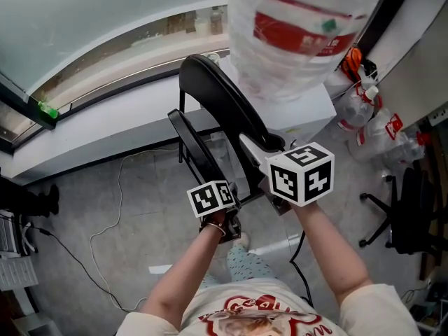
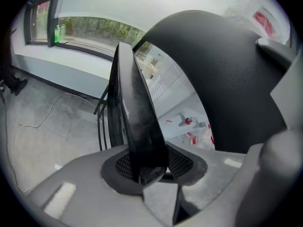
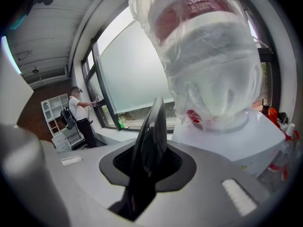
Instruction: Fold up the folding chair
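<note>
From the head view, your marker cubes cover most of both grippers, and the folding chair's (image 1: 217, 100) legs are largely hidden behind its seat (image 1: 194, 145). The top of the plastic-wrapped water bottle (image 1: 301, 33) is cut off by the frame.

Both your forearms reach forward side by side. Your left gripper (image 1: 231, 205) tips downward, and its jaws are clamped on the near edge of the thin black seat (image 2: 135, 117), which stands almost on edge. Your right gripper (image 1: 259, 149) sits higher and just to the right. Its jaws are nearly together, pinching a black panel (image 3: 151, 131) seen edge-on, which the head view shows to be the lower end of the curved backrest (image 2: 227, 74).

The chair stands on grey floor between you and the window sill (image 1: 105, 128). The bottle's white stand (image 1: 311, 110) is close behind the backrest. A cable (image 1: 115, 208) trails across the floor to the left, and spray bottles (image 1: 364, 110) and an office chair (image 1: 406, 208) are on the right. Far off, a person (image 3: 78, 110) stands by the window.
</note>
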The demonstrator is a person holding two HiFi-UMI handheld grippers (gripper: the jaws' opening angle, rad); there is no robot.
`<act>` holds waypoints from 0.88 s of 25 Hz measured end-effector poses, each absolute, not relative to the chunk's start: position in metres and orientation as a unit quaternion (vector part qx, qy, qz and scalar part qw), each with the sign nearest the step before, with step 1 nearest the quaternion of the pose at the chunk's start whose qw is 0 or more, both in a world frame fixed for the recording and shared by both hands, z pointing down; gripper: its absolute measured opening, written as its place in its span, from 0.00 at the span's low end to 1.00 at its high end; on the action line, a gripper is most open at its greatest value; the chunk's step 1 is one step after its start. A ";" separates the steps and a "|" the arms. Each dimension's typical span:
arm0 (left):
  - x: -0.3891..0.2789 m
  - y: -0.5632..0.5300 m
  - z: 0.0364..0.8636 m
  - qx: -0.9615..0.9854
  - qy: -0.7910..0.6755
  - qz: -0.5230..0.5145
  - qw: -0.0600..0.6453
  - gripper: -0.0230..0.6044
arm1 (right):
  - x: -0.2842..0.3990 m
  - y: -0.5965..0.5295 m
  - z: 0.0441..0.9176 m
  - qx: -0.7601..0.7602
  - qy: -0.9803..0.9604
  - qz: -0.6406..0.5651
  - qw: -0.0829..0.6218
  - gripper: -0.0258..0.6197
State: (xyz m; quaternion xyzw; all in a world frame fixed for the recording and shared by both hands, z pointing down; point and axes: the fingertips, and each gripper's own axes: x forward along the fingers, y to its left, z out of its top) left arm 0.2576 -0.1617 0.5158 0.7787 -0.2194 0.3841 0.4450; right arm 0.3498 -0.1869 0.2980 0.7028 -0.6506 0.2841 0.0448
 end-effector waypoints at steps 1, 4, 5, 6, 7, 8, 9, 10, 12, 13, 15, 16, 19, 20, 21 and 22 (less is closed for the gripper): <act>0.262 -0.160 0.516 0.781 -0.214 0.384 0.445 0.28 | 0.350 -0.187 0.298 0.703 -0.650 0.283 0.047 0.19; 0.275 -0.155 0.516 0.782 -0.201 0.385 0.447 0.27 | 0.353 -0.185 0.298 0.705 -0.650 0.281 0.050 0.19; 0.280 -0.153 0.516 0.783 -0.198 0.385 0.447 0.26 | 0.354 -0.185 0.298 0.706 -0.649 0.280 0.052 0.19; 0.284 -0.152 0.516 0.783 -0.196 0.386 0.447 0.26 | 0.355 -0.185 0.297 0.707 -0.649 0.278 0.054 0.19; 0.289 -0.151 0.517 0.783 -0.196 0.388 0.446 0.26 | 0.355 -0.185 0.297 0.707 -0.648 0.277 0.056 0.19; 0.292 -0.150 0.517 0.782 -0.197 0.389 0.445 0.26 | 0.355 -0.186 0.297 0.707 -0.648 0.276 0.057 0.19; 0.295 -0.150 0.518 0.781 -0.198 0.390 0.445 0.26 | 0.354 -0.186 0.297 0.708 -0.648 0.275 0.059 0.19; 0.296 -0.149 0.518 0.780 -0.199 0.392 0.445 0.26 | 0.354 -0.186 0.296 0.708 -0.648 0.274 0.060 0.19; 0.297 -0.150 0.519 0.777 -0.202 0.398 0.444 0.26 | 0.353 -0.187 0.297 0.708 -0.648 0.274 0.061 0.19; 0.297 -0.150 0.519 0.776 -0.202 0.399 0.444 0.26 | 0.353 -0.187 0.297 0.708 -0.648 0.274 0.061 0.19; 0.298 -0.150 0.520 0.776 -0.199 0.396 0.449 0.26 | 0.354 -0.187 0.297 0.708 -0.648 0.274 0.062 0.19; 0.298 -0.149 0.520 0.777 -0.196 0.392 0.452 0.26 | 0.354 -0.186 0.297 0.708 -0.647 0.274 0.061 0.19; 0.297 -0.148 0.518 0.783 -0.185 0.384 0.453 0.26 | 0.354 -0.186 0.298 0.708 -0.647 0.276 0.062 0.20; 0.296 -0.147 0.517 0.786 -0.181 0.387 0.447 0.26 | 0.353 -0.186 0.298 0.710 -0.645 0.273 0.068 0.21; 0.295 -0.147 0.514 0.789 -0.179 0.391 0.439 0.26 | 0.352 -0.187 0.298 0.714 -0.643 0.266 0.079 0.23; 0.293 -0.147 0.511 0.793 -0.179 0.393 0.430 0.27 | 0.351 -0.187 0.297 0.718 -0.641 0.255 0.091 0.32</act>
